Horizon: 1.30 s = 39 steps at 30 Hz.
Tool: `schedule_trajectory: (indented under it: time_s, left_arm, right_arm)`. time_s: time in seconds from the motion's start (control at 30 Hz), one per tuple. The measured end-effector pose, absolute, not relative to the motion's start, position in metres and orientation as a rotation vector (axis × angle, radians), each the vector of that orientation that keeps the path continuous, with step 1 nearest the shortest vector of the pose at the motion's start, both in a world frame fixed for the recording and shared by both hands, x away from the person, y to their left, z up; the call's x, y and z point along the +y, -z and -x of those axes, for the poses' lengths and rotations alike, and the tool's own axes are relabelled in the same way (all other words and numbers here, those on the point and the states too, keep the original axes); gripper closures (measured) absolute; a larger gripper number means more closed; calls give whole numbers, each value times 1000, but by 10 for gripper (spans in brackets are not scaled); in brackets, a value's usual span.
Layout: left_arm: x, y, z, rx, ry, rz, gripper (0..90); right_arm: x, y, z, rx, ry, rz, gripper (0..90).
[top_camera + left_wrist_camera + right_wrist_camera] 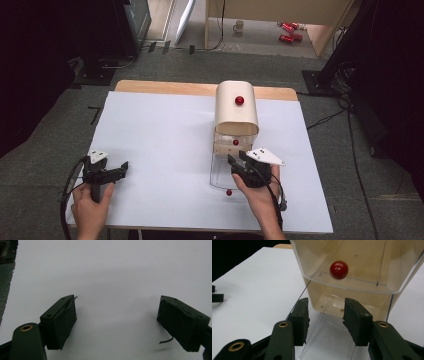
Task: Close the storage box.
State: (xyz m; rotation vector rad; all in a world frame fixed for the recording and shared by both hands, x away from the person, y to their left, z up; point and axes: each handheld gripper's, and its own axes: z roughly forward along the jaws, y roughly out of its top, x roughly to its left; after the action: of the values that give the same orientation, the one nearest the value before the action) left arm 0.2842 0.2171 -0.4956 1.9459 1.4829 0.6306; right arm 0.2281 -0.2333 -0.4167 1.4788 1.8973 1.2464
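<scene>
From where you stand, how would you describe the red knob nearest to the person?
On the white table stands a cream box with a clear panel lying flat before it. The red knob sits at that panel's near edge, beside the right hand. The two other red knobs are farther back, on the box itself.

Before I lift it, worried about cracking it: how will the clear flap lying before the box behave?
The clear flap looks thin and glossy, so probably light and slippery. Its far edge meets the box, so it likely swings up rather than lifting free.
</scene>
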Motion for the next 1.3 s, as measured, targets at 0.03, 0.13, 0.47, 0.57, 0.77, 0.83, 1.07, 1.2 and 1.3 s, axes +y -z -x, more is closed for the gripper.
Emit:
schedule_trajectory:
  time_s: [0.03,0.13,0.47,0.57,0.77,0.83,1.07,1.2,1.3]
  left_arm:
    - [217,496,-284,1483,-631,-1946,156]
    - [217,496,-284,1483,-631,-1945,156]
    - [217,496,-284,1482,-633,-1947,156]
    - [217,496,-284,1482,-632,-1947,156]
    - [217,496,-284,1482,-632,-1946,156]
    - [217,496,-284,1482,-632,-1948,156]
    - [217,496,-284,1482,-632,-1947,156]
    - [217,496,-284,1482,-632,-1947,156]
    - [217,496,-284,1482,-633,-1947,156]
  right_arm:
    - [-233,417,-224,1900,-1250,-1481,544]
    - [-232,419,-214,1910,-1261,-1480,510]
    - [-230,420,-179,1926,-1284,-1455,460]
    - [-229,421,-174,1932,-1293,-1454,463]
    - [-227,431,-155,1926,-1306,-1447,472]
    - [-227,435,-152,1939,-1300,-1447,473]
    - [-228,449,-140,1951,-1297,-1465,494]
    - [-226,458,-136,1972,-1280,-1463,512]
    - [-225,463,-134,1984,-1270,-1473,530]
